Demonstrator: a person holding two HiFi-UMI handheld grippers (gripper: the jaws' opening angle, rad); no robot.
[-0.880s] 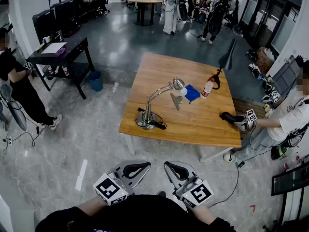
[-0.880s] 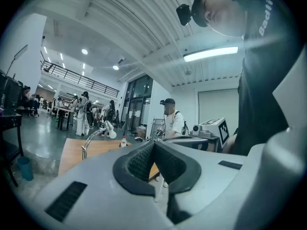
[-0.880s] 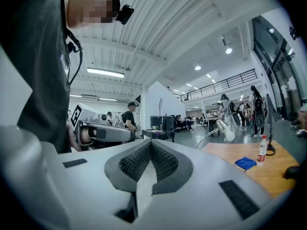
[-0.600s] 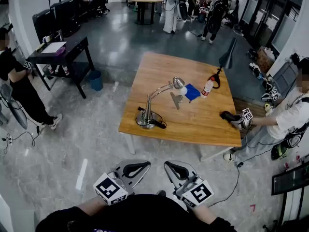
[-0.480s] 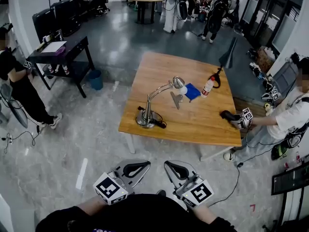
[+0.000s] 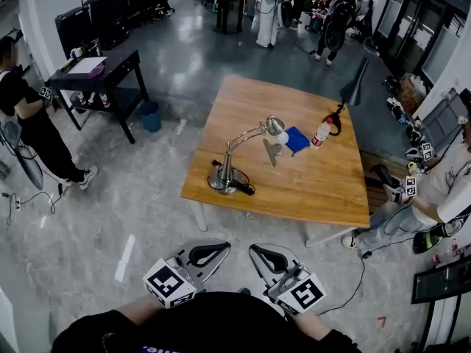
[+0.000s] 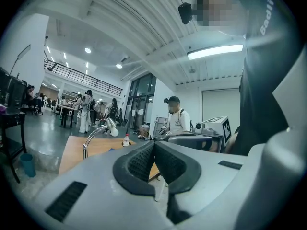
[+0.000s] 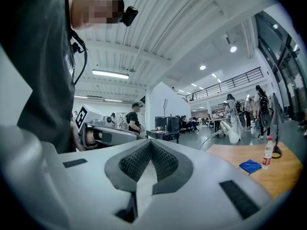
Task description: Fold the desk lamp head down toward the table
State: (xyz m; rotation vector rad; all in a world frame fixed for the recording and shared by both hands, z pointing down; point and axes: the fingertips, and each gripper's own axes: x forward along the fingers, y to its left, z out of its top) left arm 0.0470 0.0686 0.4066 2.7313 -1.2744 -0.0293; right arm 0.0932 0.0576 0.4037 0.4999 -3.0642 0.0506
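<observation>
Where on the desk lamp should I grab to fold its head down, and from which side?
Probably the lamp head itself, pinched across the shade near where it joins the curved neck, coming from above on the near side. It is the highest, most exposed part; the blue cloth and bottle lie just beyond it to the right.

The black gripper [image 6: 388, 178] held by the person at the right [image 6: 441, 190] has been drawn off the wooden table [image 6: 324, 190] and is now held just past its right edge. That person has been shifted back toward the right of the head view.
</observation>
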